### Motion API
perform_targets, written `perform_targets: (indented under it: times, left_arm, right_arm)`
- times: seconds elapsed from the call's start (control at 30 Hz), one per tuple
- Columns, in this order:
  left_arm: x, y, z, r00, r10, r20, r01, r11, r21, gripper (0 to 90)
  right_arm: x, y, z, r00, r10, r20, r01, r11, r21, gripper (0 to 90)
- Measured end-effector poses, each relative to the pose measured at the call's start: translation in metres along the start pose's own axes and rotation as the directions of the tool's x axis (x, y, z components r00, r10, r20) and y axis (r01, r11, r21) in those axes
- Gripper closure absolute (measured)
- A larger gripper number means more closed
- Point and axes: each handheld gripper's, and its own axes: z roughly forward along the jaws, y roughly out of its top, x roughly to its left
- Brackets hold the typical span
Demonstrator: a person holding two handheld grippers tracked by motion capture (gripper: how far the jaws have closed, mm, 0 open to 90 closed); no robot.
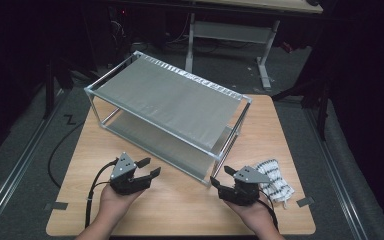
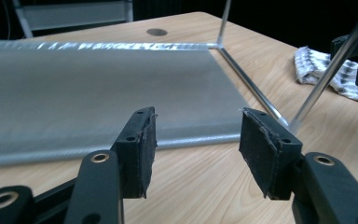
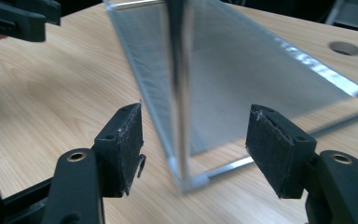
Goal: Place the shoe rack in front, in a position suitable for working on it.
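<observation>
A two-tier metal shelf rack (image 1: 170, 100) stands slantwise on the wooden table (image 1: 180, 205). My left gripper (image 1: 150, 166) hovers near the rack's front long side, jaws open and empty. In the left gripper view, that gripper (image 2: 196, 140) faces the lower shelf (image 2: 98, 93). My right gripper (image 1: 221, 176) is at the rack's near right corner, also open. In the right gripper view, the corner post (image 3: 179, 93) stands just ahead of the gap of the right gripper (image 3: 193, 140), and neither pad touches it.
A black-and-white patterned cloth (image 1: 275, 180) lies crumpled on the table to the right of my right hand, and the cloth (image 2: 328, 70) is also in the left gripper view. Another desk (image 1: 230, 30) stands behind. The table's front edge runs just under both wrists.
</observation>
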Motion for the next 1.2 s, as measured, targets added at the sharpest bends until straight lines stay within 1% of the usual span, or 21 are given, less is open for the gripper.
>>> perform_targets:
  times: [0.1,0.13,0.17,0.23,0.27,0.3,0.4,0.47,0.5,0.53,0.6,0.7,0.73,0.77,0.8,0.87,0.93,0.97,1.07,1.1,1.2]
  left_arm:
    - [0.002,-0.004,-0.009,0.9997,0.010,-0.022,-0.009,0.9997,0.021,46.6]
    - [0.003,-0.005,-0.013,0.9994,0.007,-0.033,-0.006,0.9999,0.016,46.6]
    - [0.003,-0.005,-0.017,0.9991,0.004,-0.043,-0.004,0.9999,0.011,46.6]
    - [0.004,-0.006,-0.024,0.9977,0.002,-0.068,-0.002,1.0000,0.002,46.6]
    - [0.006,-0.007,-0.027,0.9966,-0.002,-0.082,0.002,1.0000,-0.001,46.7]
    - [0.007,-0.008,-0.029,0.9961,-0.008,-0.088,0.008,1.0000,-0.003,46.7]
    - [0.013,-0.008,-0.034,0.9938,-0.029,-0.107,0.028,0.9996,-0.009,47.1]
    - [0.016,-0.008,-0.034,0.9923,-0.028,-0.120,0.027,0.9996,-0.009,47.2]
    - [0.018,-0.008,-0.035,0.9908,-0.024,-0.133,0.023,0.9997,-0.007,47.2]
    - [0.019,-0.008,-0.034,0.9908,-0.023,-0.133,0.022,0.9997,-0.007,47.2]
    - [0.023,-0.007,-0.032,0.9892,-0.014,-0.146,0.014,0.9999,-0.003,47.4]
    - [0.030,-0.005,-0.028,0.9853,-0.004,-0.171,0.004,1.0000,0.000,48.0]
    - [0.034,-0.004,-0.026,0.9845,-0.017,-0.174,0.017,0.9999,-0.004,48.5]
    - [0.037,-0.003,-0.024,0.9854,-0.031,-0.167,0.029,0.9995,-0.011,48.7]
    - [0.039,-0.002,-0.022,0.9849,-0.031,-0.170,0.030,0.9995,-0.012,48.8]
    - [0.044,0.001,-0.020,0.9815,-0.015,-0.191,0.014,0.9999,-0.006,48.8]
    - [0.050,0.004,-0.018,0.9759,-0.002,-0.218,-0.001,0.9999,-0.011,48.5]
    - [0.053,0.004,-0.017,0.9723,-0.004,-0.234,0.000,0.9998,-0.019,48.6]
    - [0.064,0.002,-0.015,0.9660,-0.037,-0.256,0.036,0.9993,-0.010,49.7]
    - [0.066,0.003,-0.015,0.9639,-0.039,-0.263,0.037,0.9992,-0.011,50.4]
    - [0.071,0.005,-0.013,0.9549,-0.053,-0.292,0.050,0.9986,-0.016,50.1]
  right_arm:
    - [0.005,0.006,0.007,0.9997,-0.021,-0.015,0.021,1.000,-0.020,44.0]
    - [0.006,0.008,0.009,0.9996,-0.024,-0.018,0.023,0.999,-0.026,46.3]
    - [0.007,0.011,0.011,0.9995,-0.026,-0.018,0.026,0.999,-0.036,51.6]
    - [0.009,0.014,0.014,0.9990,-0.038,-0.024,0.037,0.998,-0.044,57.5]
    - [0.010,0.015,0.016,0.9988,-0.047,-0.018,0.046,0.998,-0.049,60.6]
    - [0.010,0.016,0.018,0.9985,-0.053,-0.009,0.053,0.997,-0.050,64.2]
    - [0.009,0.018,0.022,0.9984,-0.055,-0.009,0.054,0.997,-0.057,71.8]
    - [0.007,0.018,0.023,0.9983,-0.058,-0.009,0.058,0.997,-0.059,77.4]
    - [0.007,0.017,0.023,0.9978,-0.067,0.000,0.067,0.996,-0.063,79.9]
    - [0.006,0.017,0.023,0.9974,-0.072,-0.005,0.072,0.995,-0.064,80.1]
    - [0.006,0.016,0.021,0.9966,-0.082,0.004,0.082,0.994,-0.065,80.1]
    - [0.001,0.013,0.013,0.9971,-0.075,0.016,0.076,0.995,-0.062,80.1]
    - [-0.002,0.010,0.010,0.9973,-0.070,0.025,0.071,0.995,-0.063,80.1]
    - [-0.007,0.008,0.005,0.9976,-0.059,0.038,0.061,0.996,-0.064,80.1]
    - [-0.010,0.006,0.001,0.9975,-0.049,0.050,0.052,0.997,-0.065,80.2]
    - [-0.019,0.003,-0.005,0.9962,-0.035,0.080,0.040,0.997,-0.066,80.2]
    - [-0.027,-0.001,-0.011,0.9941,-0.012,0.108,0.020,0.997,-0.068,80.3]
    - [-0.030,-0.002,-0.014,0.9924,-0.004,0.123,0.013,0.998,-0.069,80.3]
    - [-0.040,-0.007,-0.022,0.9873,0.024,0.157,-0.012,0.997,-0.076,80.4]
    - [-0.045,-0.009,-0.026,0.9852,0.034,0.168,-0.021,0.997,-0.081,80.4]
    - [-0.052,-0.014,-0.033,0.9813,0.051,0.186,-0.034,0.995,-0.091,80.4]
